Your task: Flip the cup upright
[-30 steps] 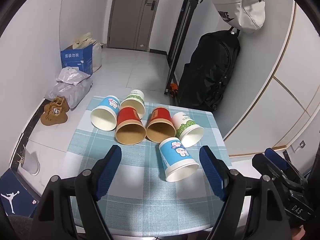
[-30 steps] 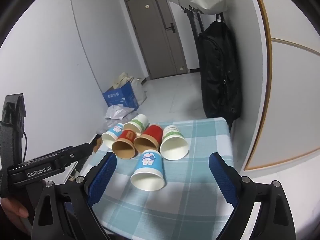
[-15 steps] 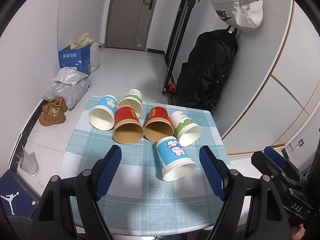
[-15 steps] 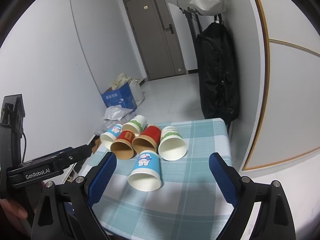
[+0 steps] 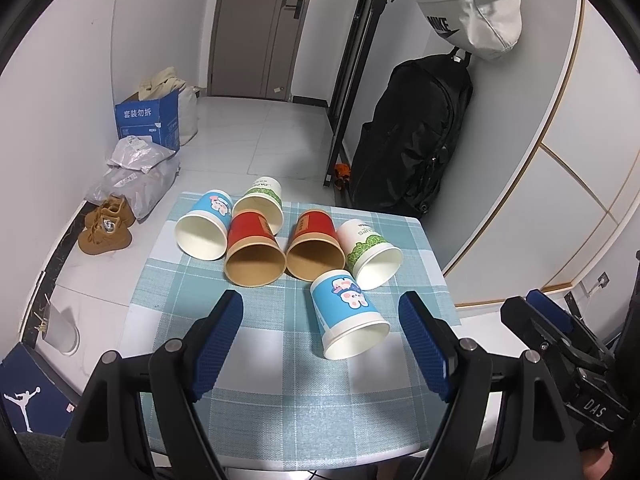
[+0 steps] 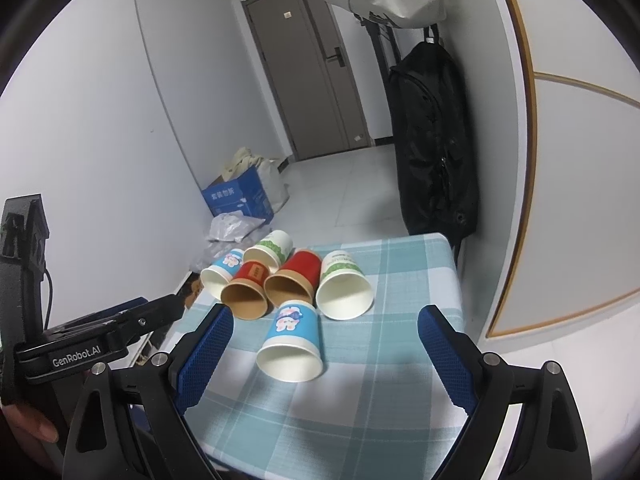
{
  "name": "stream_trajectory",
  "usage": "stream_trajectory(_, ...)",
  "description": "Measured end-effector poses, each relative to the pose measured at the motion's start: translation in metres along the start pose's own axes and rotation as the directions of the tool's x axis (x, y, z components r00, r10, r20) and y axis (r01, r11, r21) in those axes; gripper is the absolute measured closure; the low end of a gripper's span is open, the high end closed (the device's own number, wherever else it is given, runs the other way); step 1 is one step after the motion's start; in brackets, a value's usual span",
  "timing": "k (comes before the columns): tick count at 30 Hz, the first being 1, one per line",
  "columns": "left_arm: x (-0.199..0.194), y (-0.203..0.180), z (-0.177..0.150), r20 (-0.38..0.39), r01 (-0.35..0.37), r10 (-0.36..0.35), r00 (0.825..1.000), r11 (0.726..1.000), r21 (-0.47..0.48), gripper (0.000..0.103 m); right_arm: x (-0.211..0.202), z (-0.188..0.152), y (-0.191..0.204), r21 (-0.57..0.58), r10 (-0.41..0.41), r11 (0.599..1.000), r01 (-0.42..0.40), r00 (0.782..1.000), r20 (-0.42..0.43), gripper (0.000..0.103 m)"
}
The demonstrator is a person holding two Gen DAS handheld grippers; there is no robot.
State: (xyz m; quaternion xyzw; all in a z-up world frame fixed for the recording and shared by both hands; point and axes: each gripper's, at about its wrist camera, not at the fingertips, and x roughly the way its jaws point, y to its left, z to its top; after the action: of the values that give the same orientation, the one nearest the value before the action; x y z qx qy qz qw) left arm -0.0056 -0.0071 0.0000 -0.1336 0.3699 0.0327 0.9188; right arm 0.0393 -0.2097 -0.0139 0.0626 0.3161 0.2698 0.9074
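Observation:
Several paper cups lie on their sides on a blue checked table (image 5: 280,392), mouths toward me. The nearest is a blue cartoon cup (image 5: 347,316), also in the right wrist view (image 6: 292,340). Behind it lie two red cups (image 5: 256,248) (image 5: 316,244), a white-and-green cup (image 5: 370,252), a second blue cup (image 5: 204,224) and a second white-and-green cup (image 5: 262,200). My left gripper (image 5: 320,344) is open and empty, above the table just short of the nearest cup. My right gripper (image 6: 324,356) is open and empty, with that cup between its fingers' line of sight.
A black backpack (image 5: 412,140) hangs by the wall beyond the table, with a white bag (image 5: 472,8) above it. A blue box (image 5: 148,120), plastic bags and brown shoes (image 5: 106,224) are on the floor to the left. The table edges drop off on every side.
Both grippers have drawn back and up slightly, so the cups sit a little farther and lower in view. The cups have not moved, and both grippers stay open.

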Motion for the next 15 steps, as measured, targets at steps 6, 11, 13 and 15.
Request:
stream_trajectory(6, 0.0006, -0.0002, -0.0007, -0.001, 0.002, -0.002, 1.000, 1.000, -0.004, 0.026, -0.0023, -0.0005, 0.0003, 0.002, -0.004, 1.000, 0.004, 1.000, 0.009, 0.009)
stream_trajectory(11, 0.0005, -0.0006, -0.0002, 0.002, 0.003, -0.003, 1.000, 1.000, -0.003, 0.026, -0.0025, -0.0017, 0.0012, 0.000, -0.006, 1.000, 0.006, 1.000, 0.012, 0.009)
stream_trajectory(13, 0.0008, -0.0013, -0.0006, 0.003, 0.005, -0.005, 1.000, 1.000, -0.001, 0.026, -0.0028, -0.0014, 0.0015, -0.001, -0.008, 1.000, 0.008, 1.000, 0.015, 0.009)
stream_trajectory(15, 0.0006, -0.0002, -0.0009, 0.002, 0.010, -0.010, 1.000, 1.000, -0.001, 0.026, -0.0023, -0.0012, 0.0005, 0.005, -0.005, 1.000, 0.005, 1.000, 0.013, 0.009)
